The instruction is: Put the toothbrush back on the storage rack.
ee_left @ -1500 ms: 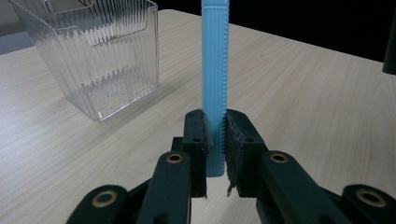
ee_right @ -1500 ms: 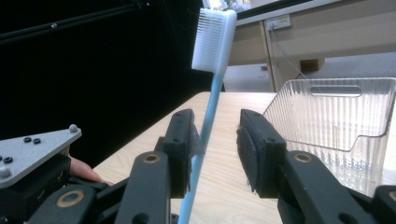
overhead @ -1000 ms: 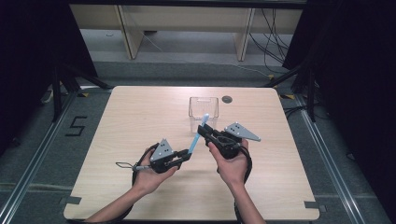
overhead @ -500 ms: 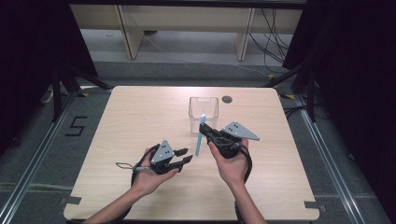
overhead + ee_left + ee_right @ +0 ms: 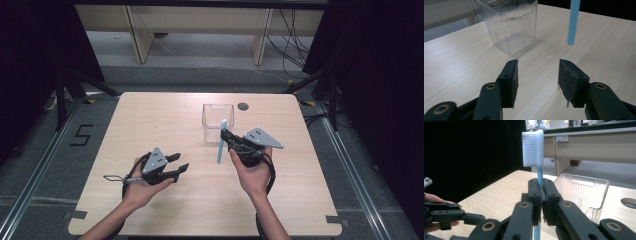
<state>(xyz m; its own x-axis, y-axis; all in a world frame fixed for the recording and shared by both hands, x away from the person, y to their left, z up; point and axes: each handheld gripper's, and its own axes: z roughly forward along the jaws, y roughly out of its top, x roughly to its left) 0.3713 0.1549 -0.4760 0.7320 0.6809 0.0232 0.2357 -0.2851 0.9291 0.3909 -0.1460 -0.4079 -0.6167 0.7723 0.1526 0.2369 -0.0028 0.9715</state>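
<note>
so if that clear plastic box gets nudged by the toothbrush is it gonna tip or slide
The clear box looks thin-walled and empty, so probably light; a nudge would likely slide it on the smooth table. It stands taller than deep, so a high push might tip it. The toothbrush, clamped in the right gripper, looks stiff.

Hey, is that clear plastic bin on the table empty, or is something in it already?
Empty. The clear bin shows only its bare see-through floor and walls, and the toothbrush is outside it, clamped in the right tongs.

Left gripper [image 5: 181, 163] agape; right gripper [image 5: 226, 135] clamped
</note>
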